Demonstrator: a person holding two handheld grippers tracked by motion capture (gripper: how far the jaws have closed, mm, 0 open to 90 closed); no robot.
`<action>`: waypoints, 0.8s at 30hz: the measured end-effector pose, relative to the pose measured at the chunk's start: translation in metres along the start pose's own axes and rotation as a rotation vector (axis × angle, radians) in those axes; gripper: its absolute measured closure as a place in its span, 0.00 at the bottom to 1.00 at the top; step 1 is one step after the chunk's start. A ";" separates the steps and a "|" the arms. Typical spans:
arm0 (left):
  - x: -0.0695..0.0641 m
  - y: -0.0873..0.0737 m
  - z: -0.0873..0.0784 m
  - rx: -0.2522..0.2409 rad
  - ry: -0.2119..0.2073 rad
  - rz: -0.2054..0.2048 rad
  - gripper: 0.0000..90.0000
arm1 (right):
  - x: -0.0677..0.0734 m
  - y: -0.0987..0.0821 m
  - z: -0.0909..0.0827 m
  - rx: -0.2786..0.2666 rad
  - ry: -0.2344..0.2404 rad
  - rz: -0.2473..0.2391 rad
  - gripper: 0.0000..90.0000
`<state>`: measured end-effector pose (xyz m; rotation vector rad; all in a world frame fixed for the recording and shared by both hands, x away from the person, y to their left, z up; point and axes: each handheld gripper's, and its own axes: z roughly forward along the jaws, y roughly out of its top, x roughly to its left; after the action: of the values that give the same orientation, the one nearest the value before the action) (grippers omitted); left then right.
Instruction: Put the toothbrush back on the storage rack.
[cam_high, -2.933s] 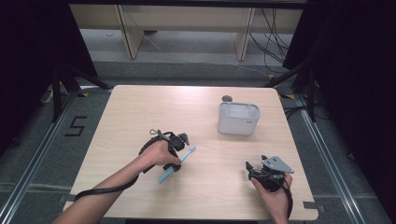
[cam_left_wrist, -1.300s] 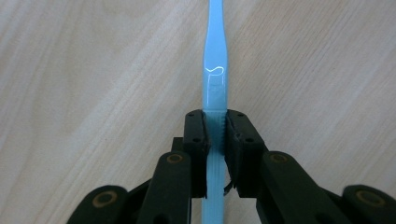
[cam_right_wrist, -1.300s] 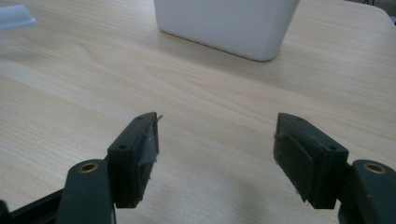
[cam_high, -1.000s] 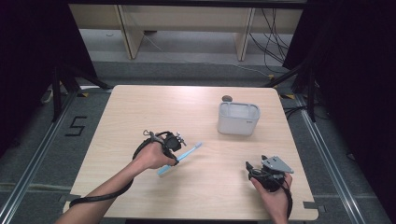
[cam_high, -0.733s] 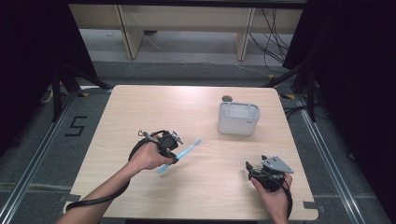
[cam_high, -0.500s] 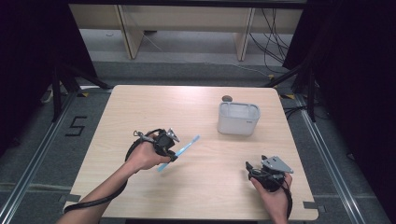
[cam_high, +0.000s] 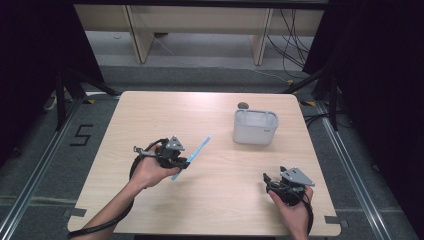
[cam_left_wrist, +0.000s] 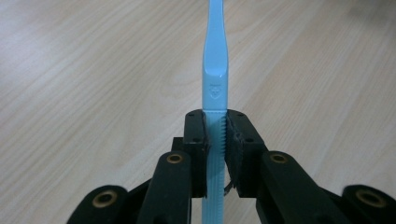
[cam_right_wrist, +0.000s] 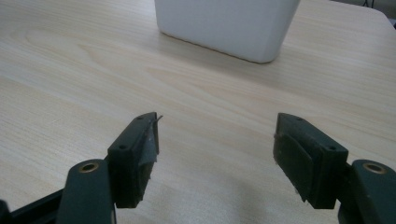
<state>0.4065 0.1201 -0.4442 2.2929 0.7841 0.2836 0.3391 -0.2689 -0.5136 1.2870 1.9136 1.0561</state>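
Observation:
A light blue toothbrush (cam_high: 192, 155) is clamped by its ribbed handle (cam_left_wrist: 215, 140) in my left gripper (cam_high: 184, 163), which is shut on it left of the table's middle. The toothbrush is lifted off the wood and slants up toward the far right; its tip runs out of the top of the left gripper view. My right gripper (cam_high: 273, 181) rests near the front right corner with its jaws wide open and nothing between them (cam_right_wrist: 215, 154). A white rectangular container (cam_high: 255, 127) stands at the back right, and its lower wall (cam_right_wrist: 224, 25) lies straight ahead of the right gripper.
A small dark round object (cam_high: 243, 105) sits just behind the container. The table's (cam_high: 150, 115) wooden top spreads around both hands. Beyond the far edge are floor cables and a wooden bench frame.
My left gripper has drawn back to the left with the toothbrush, raising it slightly off the table. The right gripper has stayed where it was.

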 end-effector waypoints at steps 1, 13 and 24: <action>0.000 -0.002 0.001 -0.023 0.005 -0.007 0.87 | 0.000 0.000 0.000 -0.005 0.004 0.007 0.36; 0.002 -0.018 -0.004 -0.219 0.037 -0.040 0.87 | 0.000 0.000 -0.001 -0.017 -0.008 -0.027 0.36; -0.009 -0.029 -0.016 -0.386 0.057 -0.056 0.87 | 0.003 -0.001 -0.002 -0.021 -0.005 -0.024 0.37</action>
<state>0.3799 0.1400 -0.4516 1.9049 0.7475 0.4356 0.3364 -0.2671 -0.5136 1.2505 1.9046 1.0572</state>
